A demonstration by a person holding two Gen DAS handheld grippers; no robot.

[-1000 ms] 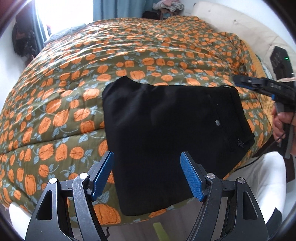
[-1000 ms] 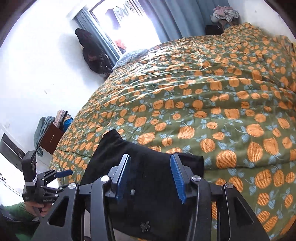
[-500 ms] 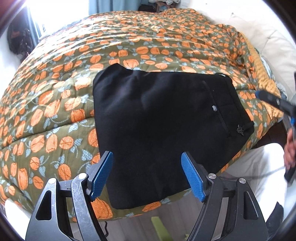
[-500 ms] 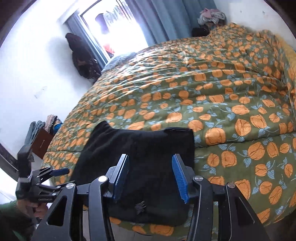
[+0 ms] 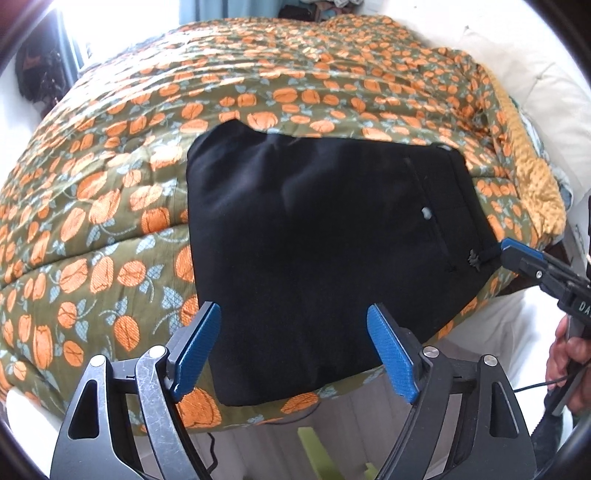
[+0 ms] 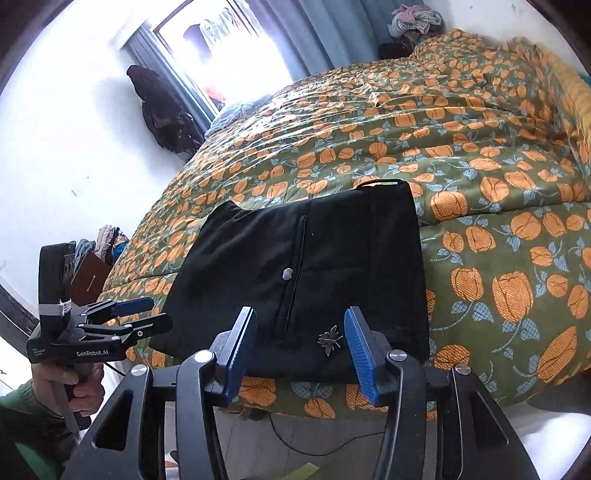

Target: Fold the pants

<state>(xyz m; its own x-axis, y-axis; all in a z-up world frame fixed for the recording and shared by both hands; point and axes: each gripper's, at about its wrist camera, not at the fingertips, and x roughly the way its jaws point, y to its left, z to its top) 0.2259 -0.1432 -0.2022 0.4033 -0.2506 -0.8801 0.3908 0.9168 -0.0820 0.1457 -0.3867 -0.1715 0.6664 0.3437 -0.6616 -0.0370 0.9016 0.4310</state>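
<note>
Folded pants point(image 5: 317, 236) lie flat on the bed point(image 5: 110, 192), right at its near edge in front of me. My left tongs point(image 5: 295, 350) hover over their near left part, spread wide and touching nothing. My right tongs point(image 6: 299, 347) hang over the waistband end to the right, also parted. Behind the bed sits a clothes heap point(image 6: 413, 18), with the window point(image 6: 229, 48) to its left.

Bright daylight from blown-out window point(image 6: 236, 48); strong fisheye edge distortion, dark vignette corners.
</note>
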